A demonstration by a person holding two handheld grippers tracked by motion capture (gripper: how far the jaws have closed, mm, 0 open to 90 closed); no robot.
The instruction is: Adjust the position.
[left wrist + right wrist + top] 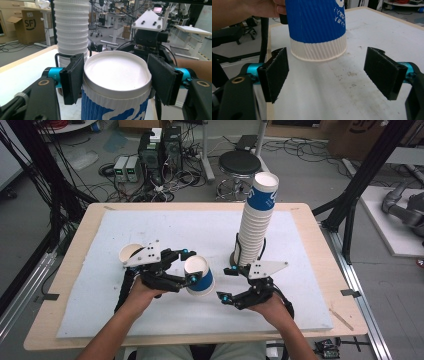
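Looking down from high view: left gripper [191, 266] pinching blue-and-white paper cup [199, 275] above white mat [165, 227], tall cup stack [255, 222] behind right gripper [226, 283]. Left gripper view: jaws clamping cup rim [117, 72]. Right gripper view: jaws spread, empty, cup [317, 27] beyond them, clear of bench.
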